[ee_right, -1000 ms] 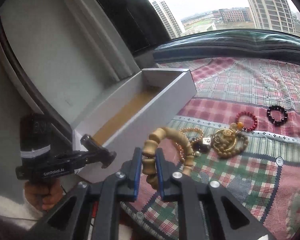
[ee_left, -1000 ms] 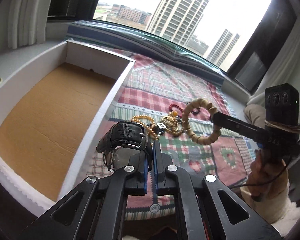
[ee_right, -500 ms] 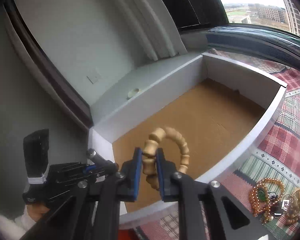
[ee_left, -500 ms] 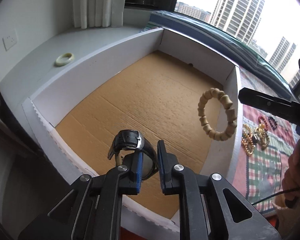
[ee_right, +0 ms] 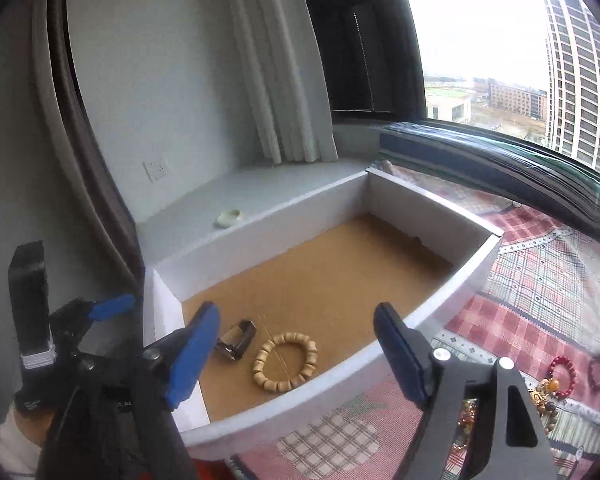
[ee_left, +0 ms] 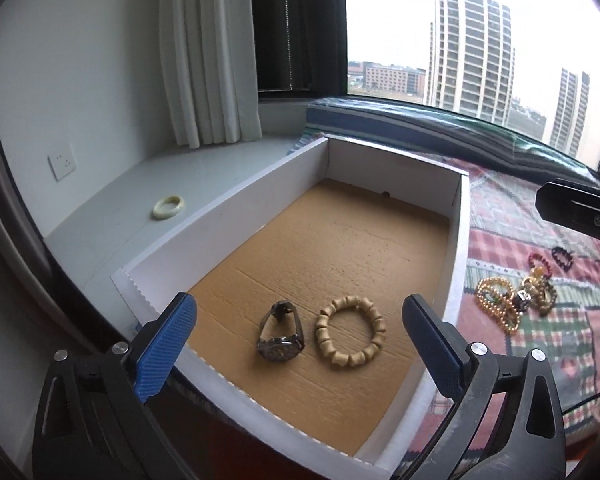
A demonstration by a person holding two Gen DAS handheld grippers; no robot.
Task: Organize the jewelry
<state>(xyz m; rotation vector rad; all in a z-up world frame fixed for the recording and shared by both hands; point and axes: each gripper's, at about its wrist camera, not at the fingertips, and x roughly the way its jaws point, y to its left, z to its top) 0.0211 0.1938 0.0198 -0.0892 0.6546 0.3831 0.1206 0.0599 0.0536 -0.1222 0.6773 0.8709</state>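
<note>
A wide window (ee_left: 480,40) gives pale overcast daylight and a view of tall apartment towers (ee_left: 472,48). A white curtain (ee_left: 208,52) hangs in the corner beside a plain white wall (ee_left: 80,60) with a socket (ee_left: 62,161). Below runs a grey sill ledge (ee_left: 140,184) and a plaid quilt (ee_left: 540,340).

In the box (ee_left: 228,216), the watch (ee_left: 281,336) lies just left of the beaded bracelet (ee_left: 350,333), both near its front wall. A bangle (ee_left: 168,207) rests on the ledge (ee_left: 204,172) left of the box. More bracelets (ee_left: 516,300) lie on the quilt (ee_left: 540,344) to its right.
</note>
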